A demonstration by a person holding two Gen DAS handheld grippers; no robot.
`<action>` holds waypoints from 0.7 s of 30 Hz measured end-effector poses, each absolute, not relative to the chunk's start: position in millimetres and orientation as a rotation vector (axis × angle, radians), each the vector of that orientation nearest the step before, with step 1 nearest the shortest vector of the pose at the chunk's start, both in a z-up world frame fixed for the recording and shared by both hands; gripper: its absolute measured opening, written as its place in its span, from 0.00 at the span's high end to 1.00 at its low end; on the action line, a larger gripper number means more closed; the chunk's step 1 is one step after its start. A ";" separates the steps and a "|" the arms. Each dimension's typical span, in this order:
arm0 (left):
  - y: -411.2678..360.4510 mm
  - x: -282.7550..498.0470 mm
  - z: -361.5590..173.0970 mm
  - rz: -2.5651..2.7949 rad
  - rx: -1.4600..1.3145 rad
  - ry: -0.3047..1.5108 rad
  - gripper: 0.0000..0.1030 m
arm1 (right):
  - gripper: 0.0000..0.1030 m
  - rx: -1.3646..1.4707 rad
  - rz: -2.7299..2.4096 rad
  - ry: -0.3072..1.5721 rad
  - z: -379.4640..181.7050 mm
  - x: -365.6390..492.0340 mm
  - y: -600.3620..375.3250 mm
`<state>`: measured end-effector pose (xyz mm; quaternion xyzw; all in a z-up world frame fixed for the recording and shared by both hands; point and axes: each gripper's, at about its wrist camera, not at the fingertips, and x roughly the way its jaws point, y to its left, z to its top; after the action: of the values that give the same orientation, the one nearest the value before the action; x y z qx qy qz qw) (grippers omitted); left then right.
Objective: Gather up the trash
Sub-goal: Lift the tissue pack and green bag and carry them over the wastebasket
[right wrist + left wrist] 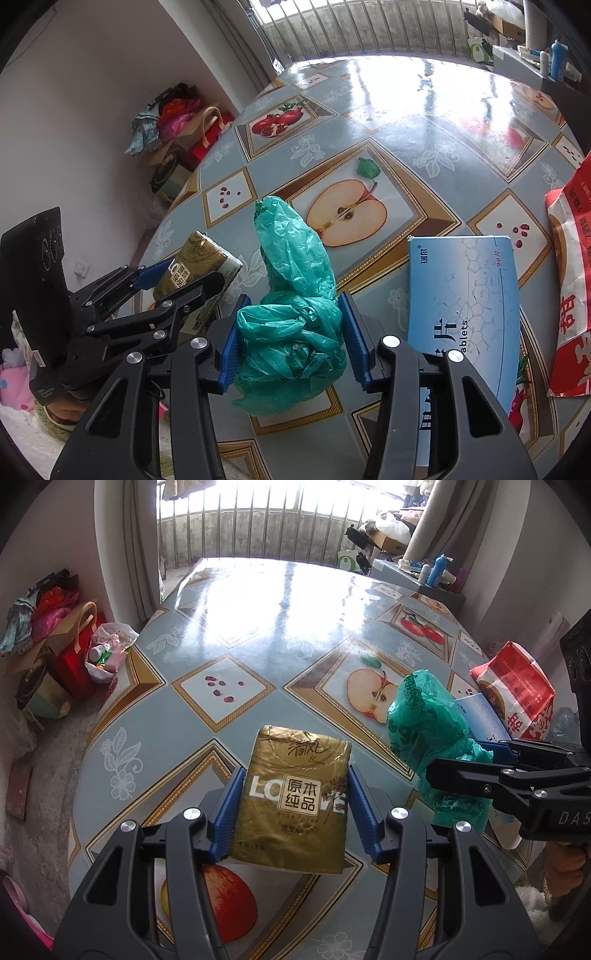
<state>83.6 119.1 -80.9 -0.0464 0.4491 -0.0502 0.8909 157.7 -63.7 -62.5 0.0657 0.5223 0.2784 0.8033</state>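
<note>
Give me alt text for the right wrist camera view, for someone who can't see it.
The right gripper holds a crumpled green plastic bag between its blue fingers over a fruit-print table. Left of it, the left gripper holds a gold tissue pack; a blue tablet box lies to the right.

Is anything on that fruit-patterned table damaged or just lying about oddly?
Nothing is spilled. The gold tissue pack is dented and crinkled between the left gripper's pads, the green plastic bag is a crumpled wad in the right gripper, and the blue tablet box beside it lies flat, askew.
</note>
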 end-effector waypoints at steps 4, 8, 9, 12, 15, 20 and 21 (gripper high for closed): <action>117.6 81.7 -76.6 -0.100 -0.085 0.919 0.50 | 0.54 0.149 0.602 1.100 -57.3 155.2 -67.2; 116.3 80.2 -70.1 -0.103 -0.078 0.902 0.50 | 0.54 0.163 0.604 1.079 -50.9 152.4 -75.2; 115.5 79.9 -67.8 -0.103 -0.074 0.895 0.50 | 0.54 0.169 0.606 1.072 -48.5 151.6 -77.9; 113.2 78.7 -58.3 -0.108 -0.067 0.875 0.50 | 0.54 0.189 0.605 1.044 -39.9 148.6 -86.8; 108.2 77.3 -44.1 -0.131 -0.055 0.838 0.50 | 0.54 0.217 0.603 1.006 -29.2 143.2 -99.6; 92.5 77.9 -21.9 -0.176 -0.012 0.786 0.50 | 0.54 0.262 0.585 0.940 -12.0 130.5 -125.1; 88.9 78.3 -16.5 -0.188 -0.006 0.776 0.50 | 0.54 0.270 0.580 0.930 -9.7 129.0 -128.4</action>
<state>78.3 88.9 -16.5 -0.0031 0.3780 -0.0914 0.9213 129.0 -128.4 -9.7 0.1281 0.4407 0.2750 0.8448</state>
